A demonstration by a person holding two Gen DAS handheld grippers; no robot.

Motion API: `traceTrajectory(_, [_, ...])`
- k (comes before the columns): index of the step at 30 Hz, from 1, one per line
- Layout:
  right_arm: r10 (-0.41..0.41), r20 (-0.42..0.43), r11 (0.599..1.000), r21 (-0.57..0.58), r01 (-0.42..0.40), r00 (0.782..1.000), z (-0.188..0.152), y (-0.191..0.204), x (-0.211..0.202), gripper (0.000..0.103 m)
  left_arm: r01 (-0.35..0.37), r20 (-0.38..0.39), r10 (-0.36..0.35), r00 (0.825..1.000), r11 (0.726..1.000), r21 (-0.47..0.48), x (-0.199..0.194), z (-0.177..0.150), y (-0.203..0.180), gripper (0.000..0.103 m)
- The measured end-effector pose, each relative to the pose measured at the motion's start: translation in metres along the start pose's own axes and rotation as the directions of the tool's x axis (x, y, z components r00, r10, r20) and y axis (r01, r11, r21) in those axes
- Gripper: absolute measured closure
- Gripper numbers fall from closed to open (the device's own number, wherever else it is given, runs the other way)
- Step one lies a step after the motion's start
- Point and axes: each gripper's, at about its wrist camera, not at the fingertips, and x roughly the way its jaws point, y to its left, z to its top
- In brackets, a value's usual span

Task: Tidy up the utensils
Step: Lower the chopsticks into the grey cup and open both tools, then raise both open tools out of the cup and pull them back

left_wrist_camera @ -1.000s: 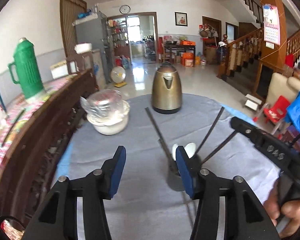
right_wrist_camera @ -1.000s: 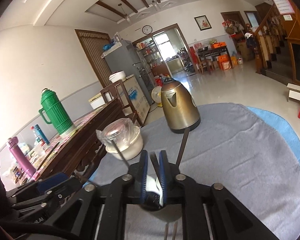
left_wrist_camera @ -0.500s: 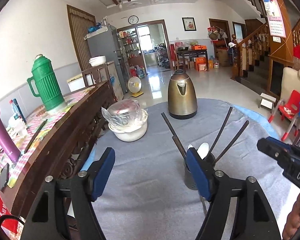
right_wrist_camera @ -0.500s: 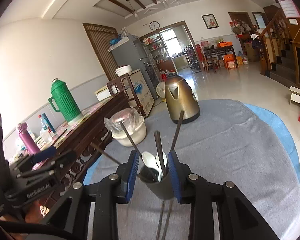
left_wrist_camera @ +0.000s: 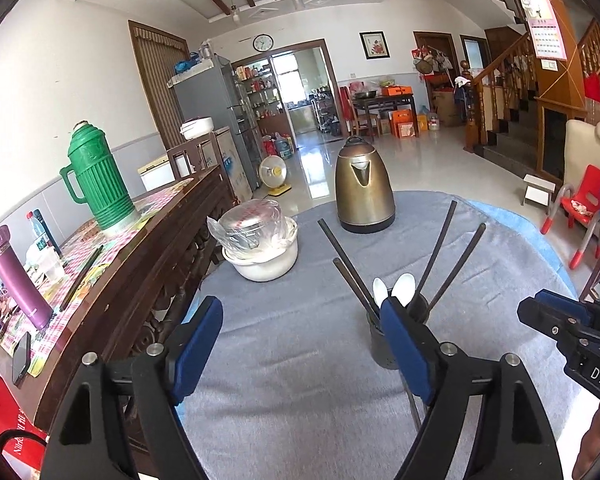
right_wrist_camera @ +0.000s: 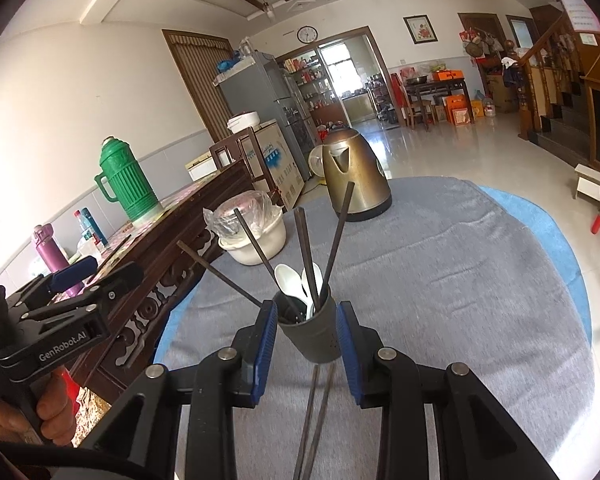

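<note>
Left gripper [left_wrist_camera: 302, 336] jaws opening, empty; right gripper [right_wrist_camera: 306, 338] jaws narrow, flanking the holder [right_wrist_camera: 314, 334] (chopsticks inside)

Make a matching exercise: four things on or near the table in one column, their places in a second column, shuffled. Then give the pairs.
Things
1. kettle
2. green thermos
3. white spoons
4. two loose chopsticks

Places
A. flat on the grey cloth, in front of the holder
B. standing in the dark utensil holder
C. at the far edge of the round table
D. on the wooden sideboard beside the table

Pairs: 1-C, 2-D, 3-B, 4-A
</note>
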Motion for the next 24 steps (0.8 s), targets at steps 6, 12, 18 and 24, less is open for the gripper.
traceTrajectory(6, [-0.003,-0.013,1.000,0.012,0.003,1.000,-0.006,-0.004,-0.001,0.070,-0.001,-0.016,0.001,1.000,1.000,0.009,-0.001,-0.005,-0.005,0.020])
traceTrajectory(12, [-0.011,-0.028,1.000,0.020,0.011,1.000,-0.013,-0.010,-0.002,0.070,0.005,-0.035,-0.005,0.999,1.000,0.015,0.001,-0.009,-0.009,0.019])
traceTrajectory(18, [-0.016,-0.051,0.999,0.029,0.018,0.999,-0.020,-0.015,0.002,0.070,0.019,-0.056,-0.018,0.998,0.999,0.027,0.004,-0.015,-0.016,0.019])
traceTrajectory(24, [-0.021,-0.070,0.999,0.049,0.024,0.997,-0.024,-0.021,0.005,0.070,0.030,-0.080,-0.028,0.996,0.999,0.030,0.008,-0.021,-0.020,0.018])
